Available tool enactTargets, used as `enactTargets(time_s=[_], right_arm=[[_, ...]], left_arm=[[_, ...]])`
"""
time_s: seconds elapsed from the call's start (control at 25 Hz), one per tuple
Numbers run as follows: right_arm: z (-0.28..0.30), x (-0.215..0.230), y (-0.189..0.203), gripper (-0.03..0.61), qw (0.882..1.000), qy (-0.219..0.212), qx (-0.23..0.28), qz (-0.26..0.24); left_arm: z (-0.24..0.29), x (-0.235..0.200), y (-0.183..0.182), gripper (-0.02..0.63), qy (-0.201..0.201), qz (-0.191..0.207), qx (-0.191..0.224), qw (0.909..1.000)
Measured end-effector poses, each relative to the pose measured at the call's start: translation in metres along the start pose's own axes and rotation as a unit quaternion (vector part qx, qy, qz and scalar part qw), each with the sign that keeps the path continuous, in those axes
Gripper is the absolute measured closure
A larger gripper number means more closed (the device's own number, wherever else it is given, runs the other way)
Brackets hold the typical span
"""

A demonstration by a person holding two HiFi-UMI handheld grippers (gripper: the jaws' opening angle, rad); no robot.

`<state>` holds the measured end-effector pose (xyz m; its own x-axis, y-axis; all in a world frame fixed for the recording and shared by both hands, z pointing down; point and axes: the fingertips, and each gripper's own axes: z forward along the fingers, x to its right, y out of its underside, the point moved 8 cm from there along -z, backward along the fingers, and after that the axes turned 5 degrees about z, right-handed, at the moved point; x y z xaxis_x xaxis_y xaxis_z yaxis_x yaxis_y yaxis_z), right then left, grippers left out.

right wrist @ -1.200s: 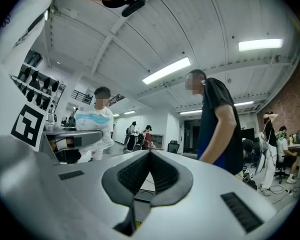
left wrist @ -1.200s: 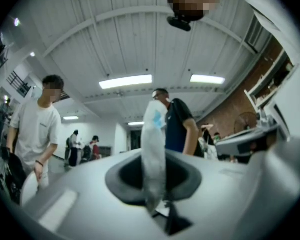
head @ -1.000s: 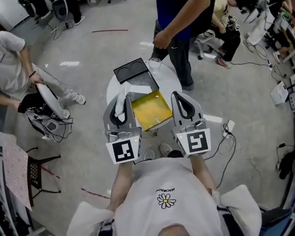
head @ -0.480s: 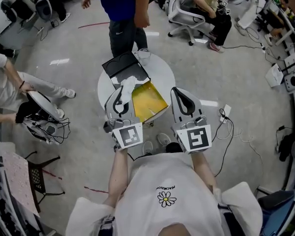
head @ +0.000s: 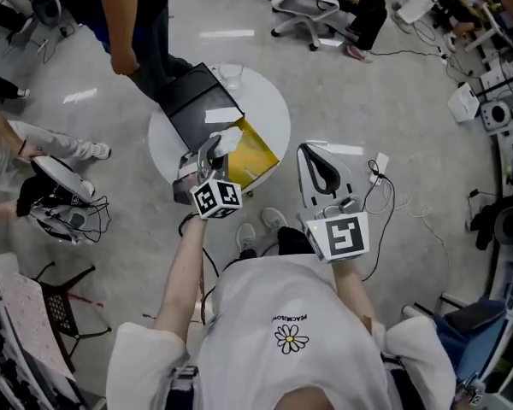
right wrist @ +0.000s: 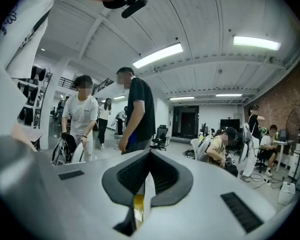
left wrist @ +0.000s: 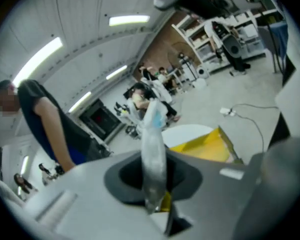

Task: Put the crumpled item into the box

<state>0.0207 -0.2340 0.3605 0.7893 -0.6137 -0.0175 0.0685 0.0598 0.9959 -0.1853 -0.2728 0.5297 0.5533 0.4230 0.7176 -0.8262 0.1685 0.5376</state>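
Note:
A crumpled white item (head: 225, 141) sticks up from my left gripper (head: 210, 152), whose jaws are shut on it. In the left gripper view the crumpled item (left wrist: 153, 134) stands pinched between the grey jaws, with the yellow box (left wrist: 206, 147) just beyond it. The open yellow box (head: 253, 154) lies on the round white table (head: 272, 108), at its near edge, right of the left gripper. My right gripper (head: 320, 171) hangs off the table to the right, over the floor, shut with nothing in it. In the right gripper view its jaws meet and it faces the room.
A black tray (head: 197, 102) lies on the table behind the box. A person in dark clothes (head: 128, 20) stands at the table's far left. A seated person (head: 43, 139) is at the left. Cables (head: 393, 203) run over the floor at the right, with office chairs behind.
My left gripper has moved forward and to the left with the crumpled item, beside the yellow box. The standing person has walked to the left. The right gripper has barely moved.

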Motion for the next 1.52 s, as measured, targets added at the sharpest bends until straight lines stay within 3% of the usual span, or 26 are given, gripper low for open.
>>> enactTargets(time_s=[0.2, 0.4, 0.56, 0.76, 0.88, 0.96, 1.12, 1.28, 1.52], right_arm=[[-0.021, 0.012, 0.005, 0.578, 0.998, 0.047, -0.037, -0.002], [-0.031, 0.019, 0.011, 0.578, 0.998, 0.056, -0.032, -0.001], [-0.032, 0.02, 0.025, 0.578, 0.997, 0.063, -0.037, 0.0], [-0.04, 0.025, 0.045, 0.578, 0.995, 0.081, -0.06, -0.007], [-0.041, 0.023, 0.034, 0.578, 0.996, 0.076, -0.052, -0.001], [-0.041, 0.022, 0.031, 0.578, 0.996, 0.073, -0.053, 0.0], [-0.04, 0.019, 0.04, 0.578, 0.996, 0.068, -0.058, -0.003], [-0.039, 0.015, 0.032, 0.578, 0.997, 0.062, -0.05, -0.001], [-0.029, 0.01, 0.017, 0.578, 0.998, 0.045, -0.045, 0.001]], left_arm=[[0.036, 0.03, 0.016, 0.566, 0.07, 0.068, -0.039, 0.9944], [0.063, 0.054, 0.025, 0.566, 0.122, 0.14, -0.09, 0.9785], [0.085, 0.078, 0.038, 0.564, 0.147, 0.161, -0.126, 0.9678], [0.103, 0.122, 0.048, 0.552, 0.205, 0.154, -0.129, 0.9579], [0.095, 0.118, 0.046, 0.528, 0.23, 0.15, -0.132, 0.9524], [0.095, 0.114, 0.046, 0.455, 0.249, 0.125, -0.137, 0.9506], [0.105, 0.123, 0.05, 0.428, 0.274, 0.086, -0.14, 0.9477], [0.1, 0.11, 0.046, 0.33, 0.299, 0.059, -0.145, 0.9413], [0.089, 0.089, 0.036, 0.258, 0.336, 0.046, -0.13, 0.9319]])
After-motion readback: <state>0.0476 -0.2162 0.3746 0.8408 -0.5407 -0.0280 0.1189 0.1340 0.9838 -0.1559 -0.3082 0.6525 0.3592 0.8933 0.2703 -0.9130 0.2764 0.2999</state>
